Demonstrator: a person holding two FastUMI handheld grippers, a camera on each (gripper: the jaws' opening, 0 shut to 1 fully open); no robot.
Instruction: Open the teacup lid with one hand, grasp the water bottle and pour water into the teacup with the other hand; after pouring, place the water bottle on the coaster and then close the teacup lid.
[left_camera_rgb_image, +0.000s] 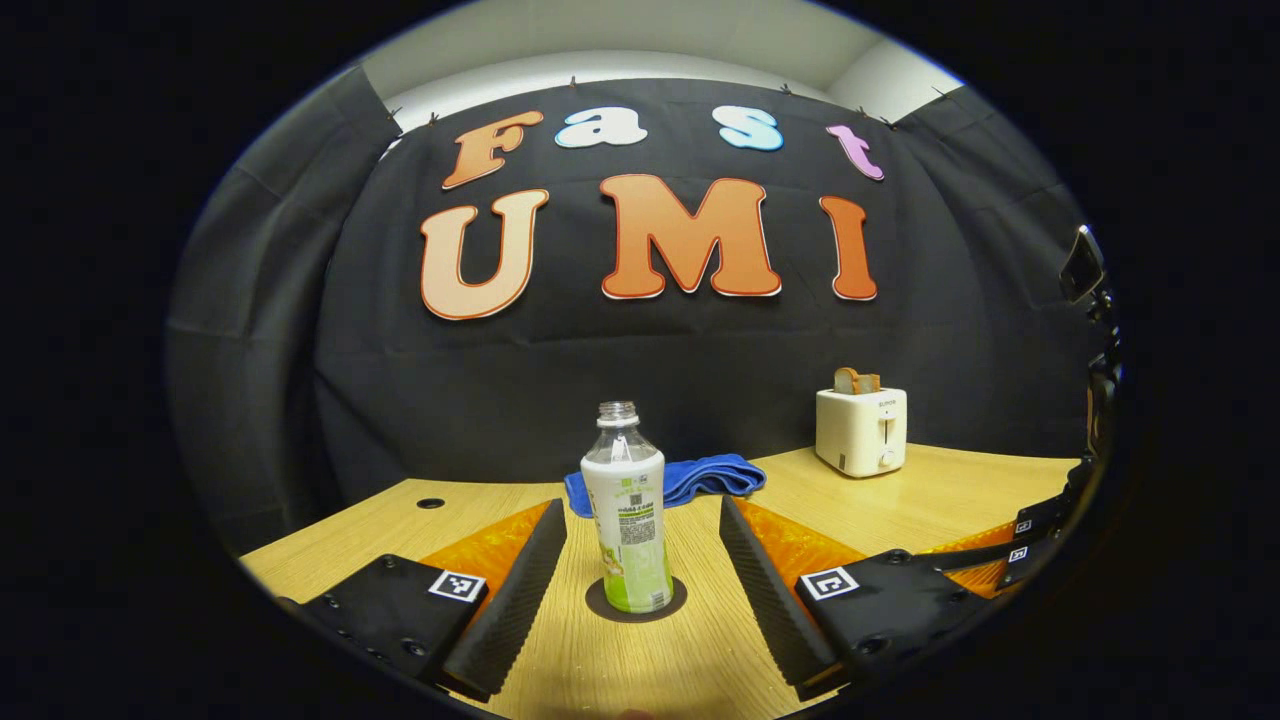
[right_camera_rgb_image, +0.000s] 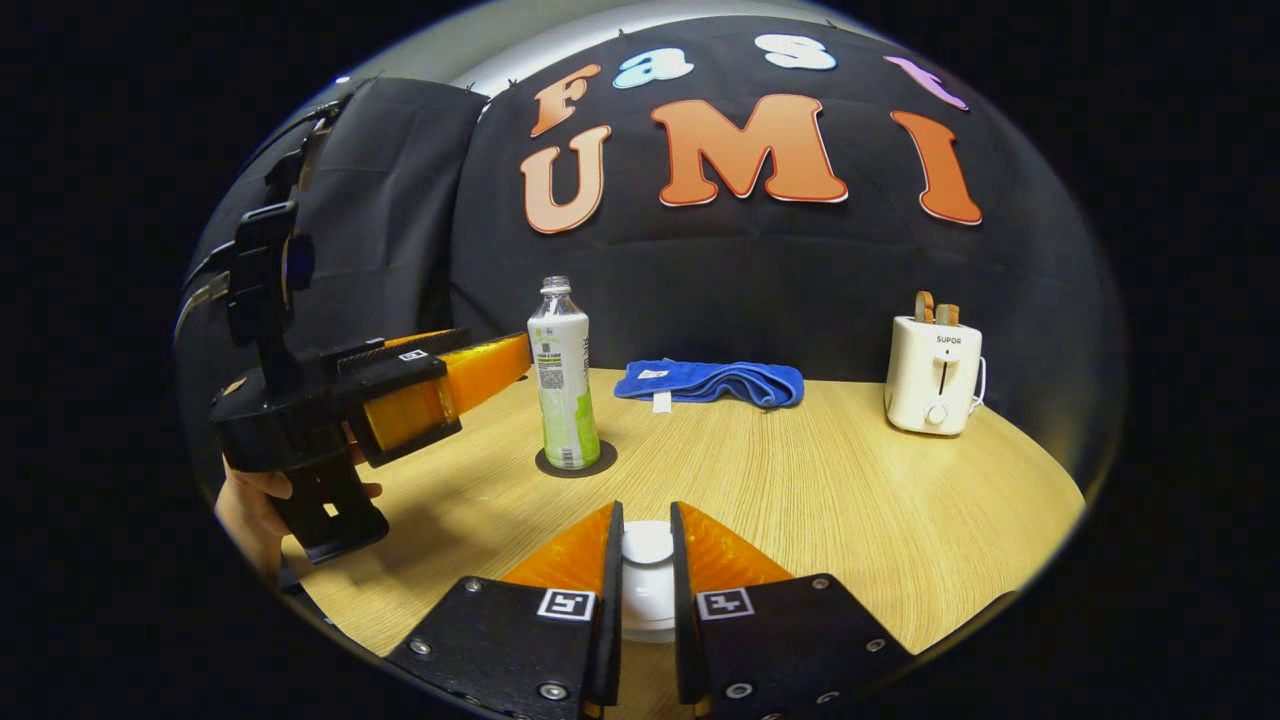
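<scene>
Mostly, fingers (right_camera_rgb_image: 612, 560) hide teacup lid (right_camera_rgb_image: 647, 545).

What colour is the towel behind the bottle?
Blue; the towel shows best in the right gripper view.

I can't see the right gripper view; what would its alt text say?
The right gripper is closed on the knob of a white teacup lid on a wooden table. Beyond stands an uncapped clear plastic water bottle with a green-and-white label on a dark round coaster, the open left gripper beside it. Behind lie a folded blue cloth and a cream toaster.
</scene>
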